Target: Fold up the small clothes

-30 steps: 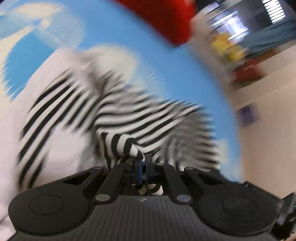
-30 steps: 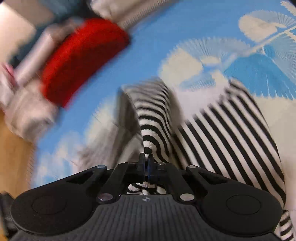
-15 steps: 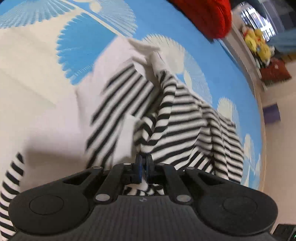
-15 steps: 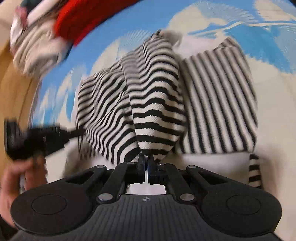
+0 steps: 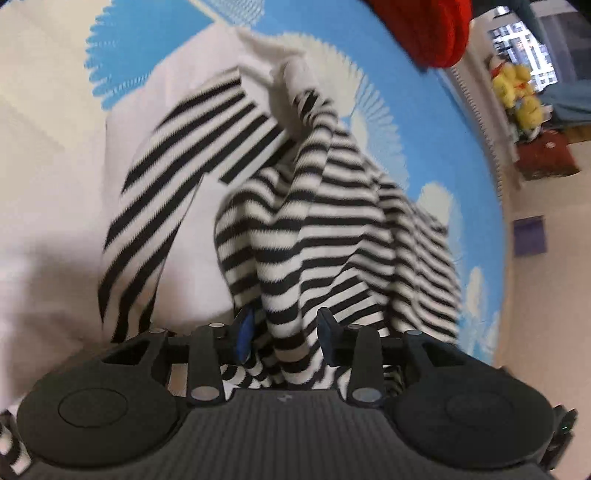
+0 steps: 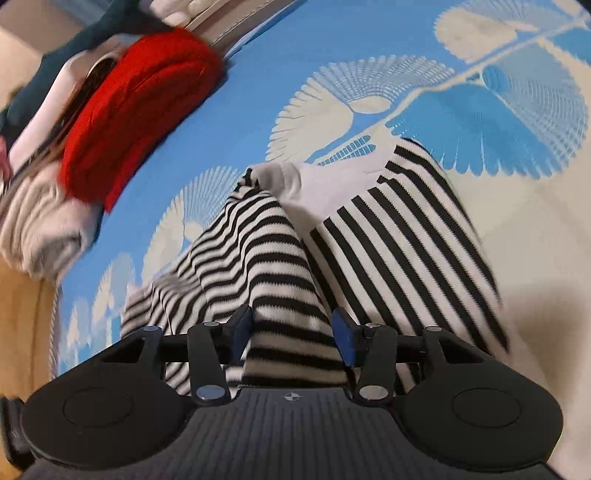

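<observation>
A black-and-white striped garment lies rumpled on a blue and cream patterned cloth. My left gripper is open, its jaws apart on either side of a striped fold that runs between them. In the right wrist view the same garment runs from a white collar part down to my right gripper, which is open with a striped fold between its spread jaws. Whether the pads touch the fabric I cannot tell.
A folded red garment sits on the far edge of the cloth, also in the left wrist view. A grey-beige folded garment lies beside it. Yellow plush toys and a floor lie beyond the edge.
Both grippers were shut on striped folds in the earlier frames; now both have opened and the garment lies lower on the cloth.
</observation>
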A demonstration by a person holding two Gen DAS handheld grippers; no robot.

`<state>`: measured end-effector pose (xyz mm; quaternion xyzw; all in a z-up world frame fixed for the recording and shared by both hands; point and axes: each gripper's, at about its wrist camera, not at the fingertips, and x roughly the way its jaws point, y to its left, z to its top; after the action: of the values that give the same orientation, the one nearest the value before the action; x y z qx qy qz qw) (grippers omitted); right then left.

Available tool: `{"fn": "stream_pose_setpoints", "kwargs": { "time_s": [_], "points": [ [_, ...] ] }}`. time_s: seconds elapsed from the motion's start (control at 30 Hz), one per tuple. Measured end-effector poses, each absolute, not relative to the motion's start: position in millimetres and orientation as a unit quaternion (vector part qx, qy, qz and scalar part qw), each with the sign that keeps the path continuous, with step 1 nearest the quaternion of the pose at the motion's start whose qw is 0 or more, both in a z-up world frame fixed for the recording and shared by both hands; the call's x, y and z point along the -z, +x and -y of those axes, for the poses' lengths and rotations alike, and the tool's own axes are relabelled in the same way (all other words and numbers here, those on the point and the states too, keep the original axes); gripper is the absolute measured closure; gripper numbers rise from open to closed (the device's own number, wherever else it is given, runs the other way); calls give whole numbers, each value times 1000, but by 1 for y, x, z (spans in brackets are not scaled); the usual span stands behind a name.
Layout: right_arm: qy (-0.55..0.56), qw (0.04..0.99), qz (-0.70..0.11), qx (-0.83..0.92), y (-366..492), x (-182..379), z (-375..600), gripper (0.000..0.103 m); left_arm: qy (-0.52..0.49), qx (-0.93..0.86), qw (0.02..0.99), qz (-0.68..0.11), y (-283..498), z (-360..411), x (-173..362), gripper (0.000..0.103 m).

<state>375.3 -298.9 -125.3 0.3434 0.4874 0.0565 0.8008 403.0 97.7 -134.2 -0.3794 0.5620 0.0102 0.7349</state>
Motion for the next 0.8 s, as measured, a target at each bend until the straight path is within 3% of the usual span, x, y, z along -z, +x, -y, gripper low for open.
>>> {"fn": "stream_pose_setpoints", "kwargs": {
  "time_s": [0.07,0.1,0.17,0.2,0.37,0.47,0.57,0.63,0.7,0.8],
  "points": [
    [389,779,-488,-54,380,138,295,56,-371,-11,741,-560,407,-92,137,95],
    [407,769,-490,-51,381,143,294,62,-361,-13,750,-554,407,-92,137,99],
    [421,764,-487,-48,381,145,290,96,-338,-19,778,-529,410,-94,127,101],
    [423,766,-482,-48,380,142,289,101,-339,-18,789,-512,409,-97,122,101],
    [525,771,-340,-120,365,105,307,101,-361,28,862,-354,397,-124,68,101],
    [517,791,-296,-136,354,85,312,101,-358,26,857,-370,398,-137,65,101],
    [519,778,-344,-84,349,98,316,101,-382,-23,801,-461,398,-152,100,101],
    [460,774,-435,-23,350,113,307,101,-387,-46,767,-510,396,-158,122,101],
    [360,770,-525,33,348,131,289,101,-366,-41,758,-538,394,-157,132,101],
    [368,740,-562,35,345,150,281,101,-325,-37,761,-560,397,-152,132,97]
  ]
}}
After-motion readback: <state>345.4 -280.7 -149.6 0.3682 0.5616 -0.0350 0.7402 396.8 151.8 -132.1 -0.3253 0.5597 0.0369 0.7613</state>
